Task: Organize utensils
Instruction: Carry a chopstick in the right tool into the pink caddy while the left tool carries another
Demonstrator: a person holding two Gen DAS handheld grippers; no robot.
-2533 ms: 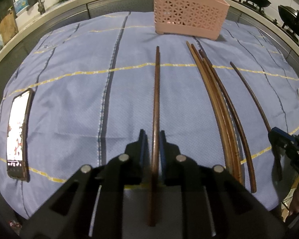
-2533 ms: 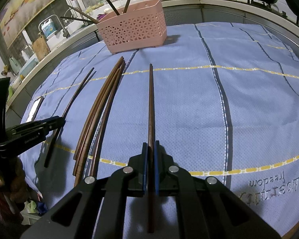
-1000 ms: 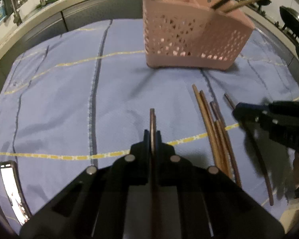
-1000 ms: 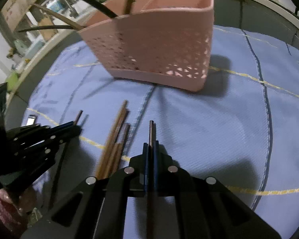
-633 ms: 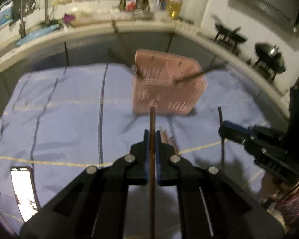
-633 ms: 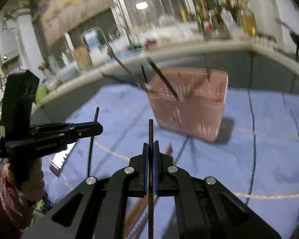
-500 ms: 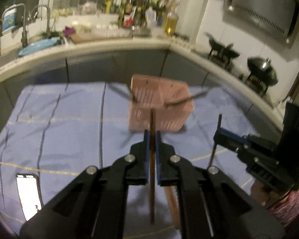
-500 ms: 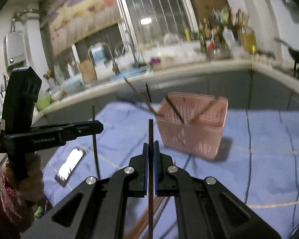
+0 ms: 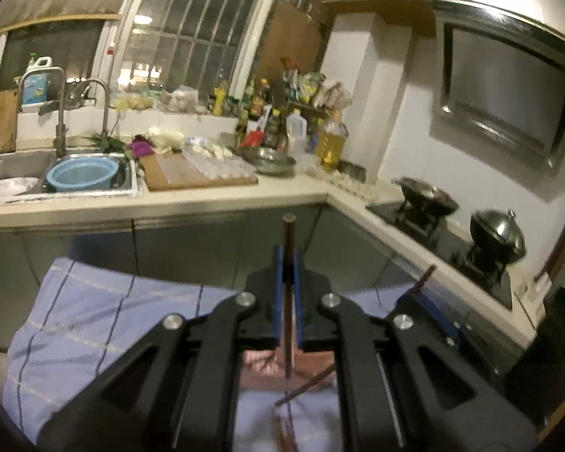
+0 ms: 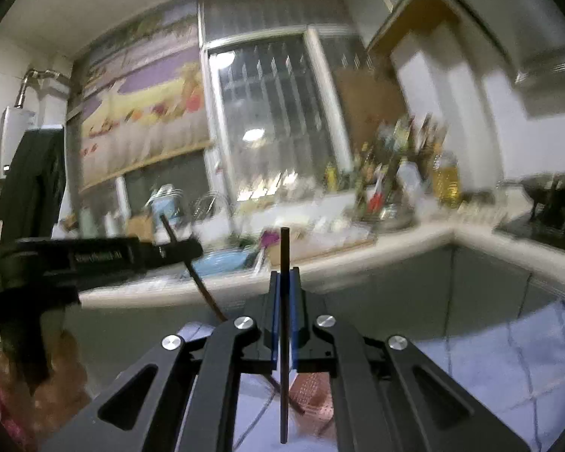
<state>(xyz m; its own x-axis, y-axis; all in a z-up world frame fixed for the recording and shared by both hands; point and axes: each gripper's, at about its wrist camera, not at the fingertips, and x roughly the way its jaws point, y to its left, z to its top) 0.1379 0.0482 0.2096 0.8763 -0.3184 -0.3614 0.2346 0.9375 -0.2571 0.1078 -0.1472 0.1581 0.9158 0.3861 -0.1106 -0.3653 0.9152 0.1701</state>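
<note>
The desk [image 9: 79,324], covered by a blue checked cloth [image 9: 105,312], lies low in both wrist views. On it stands the pink basket [image 9: 309,367], of which only a sliver shows between the gripper arms in each view.

Left gripper [image 9: 289,263]: jaws pressed together, pinching one brown chopstick [image 9: 289,237] that stands roughly upright, its upper end above the pads and its lower end hanging over the basket. Right gripper [image 10: 284,282]: jaws likewise clamped on a dark chopstick [image 10: 284,252], also near vertical, lower tip above the basket region.

Procedure for the step in hand, judged to be delivery into the basket:
1. Bring each stick's lower tip over an open compartment before descending. The basket mouth is largely hidden by the gripper bodies, so which compartment lies below cannot be told.
2. Keep the sticks vertical; a tilted stick is likely to catch the basket wall or rim.
3. Release only once the tip is inside.

Obstructions: a utensil already leaning out of the basket [image 9: 305,386] crosses just below the left stick's tip and could deflect it. The two grippers sit close together, the right one just beside the left in the left view, so staggered insertion reduces collision risk.

Surroundings, well apart: range hood [image 9: 504,101], sink [image 9: 15,173] with a blue bowl [image 9: 82,174], pots on the stove [image 9: 497,233], bottles along the rear counter [image 9: 331,139].
</note>
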